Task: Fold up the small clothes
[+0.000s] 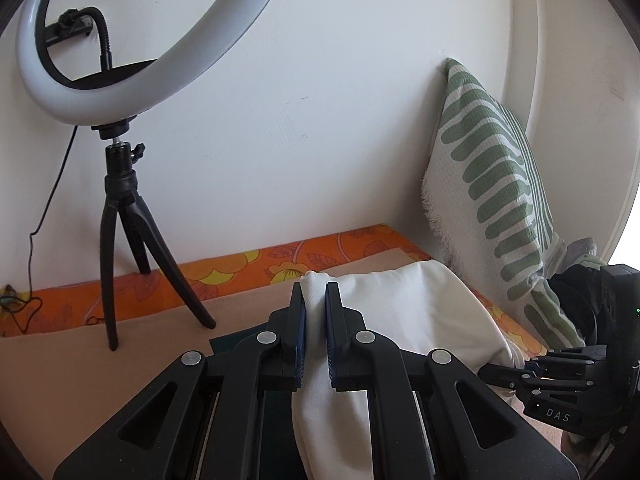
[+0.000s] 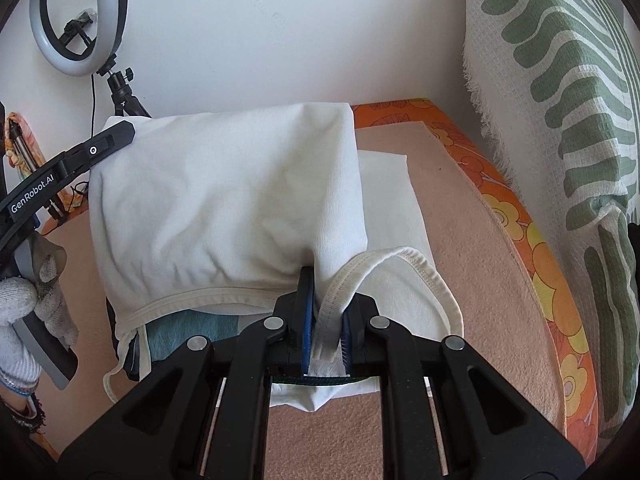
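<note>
A small white garment (image 2: 224, 204) hangs lifted between both grippers above a beige mat (image 2: 452, 240). My left gripper (image 1: 315, 300) is shut on one upper edge of the garment (image 1: 404, 316). My right gripper (image 2: 326, 292) is shut on its ribbed strap and hem. The left gripper's finger also shows in the right wrist view (image 2: 108, 140) at the cloth's far left corner. The right gripper shows in the left wrist view (image 1: 560, 376) at the right edge. Part of the garment lies folded flat on the mat (image 2: 394, 200).
A ring light on a black tripod (image 1: 120, 208) stands at the back left on the mat. A green-and-white cushion (image 1: 492, 184) leans on the wall at the right. An orange floral sheet (image 2: 536, 256) borders the mat. A gloved hand (image 2: 24, 312) holds the left gripper.
</note>
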`<action>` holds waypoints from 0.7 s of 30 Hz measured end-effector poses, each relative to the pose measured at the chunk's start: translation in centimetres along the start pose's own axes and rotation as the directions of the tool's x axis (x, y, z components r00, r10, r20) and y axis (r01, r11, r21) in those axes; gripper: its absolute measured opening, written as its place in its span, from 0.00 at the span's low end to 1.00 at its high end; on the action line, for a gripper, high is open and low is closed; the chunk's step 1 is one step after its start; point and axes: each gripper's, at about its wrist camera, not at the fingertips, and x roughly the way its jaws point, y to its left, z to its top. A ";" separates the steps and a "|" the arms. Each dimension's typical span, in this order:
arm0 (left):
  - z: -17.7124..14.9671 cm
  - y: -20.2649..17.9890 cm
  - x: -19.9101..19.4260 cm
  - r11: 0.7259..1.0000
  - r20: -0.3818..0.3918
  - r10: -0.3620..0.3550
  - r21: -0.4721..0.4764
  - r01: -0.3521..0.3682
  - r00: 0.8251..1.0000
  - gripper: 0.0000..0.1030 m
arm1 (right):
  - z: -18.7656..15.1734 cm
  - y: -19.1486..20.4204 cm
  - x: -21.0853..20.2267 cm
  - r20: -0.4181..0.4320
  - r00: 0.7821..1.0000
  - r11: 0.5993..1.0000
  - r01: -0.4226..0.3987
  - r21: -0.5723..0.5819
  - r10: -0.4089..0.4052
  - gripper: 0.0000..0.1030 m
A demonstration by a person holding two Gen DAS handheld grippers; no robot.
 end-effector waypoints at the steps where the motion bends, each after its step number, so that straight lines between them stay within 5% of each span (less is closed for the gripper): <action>1: 0.0 -0.3 0.2 0.999 -0.002 0.024 0.026 -0.024 1.000 0.11 | -0.1 -0.2 0.2 -0.011 1.000 1.000 -0.011 0.008 0.011 0.12; 4: 0.1 -0.8 -0.4 0.995 0.027 0.077 0.066 -0.079 0.997 0.14 | -0.1 -0.9 0.7 -0.033 0.999 1.000 0.004 0.028 -0.003 0.17; 7: 0.4 -1.0 -1.3 0.994 0.041 0.076 0.071 -0.079 0.996 0.32 | -0.1 -1.5 0.3 -0.031 0.999 0.998 0.035 0.052 -0.034 0.41; 21: 0.7 -1.8 -6.5 0.997 0.055 0.034 0.061 -0.037 0.998 0.66 | -1.0 -0.9 -4.1 0.032 0.996 0.994 0.078 0.076 -0.080 0.54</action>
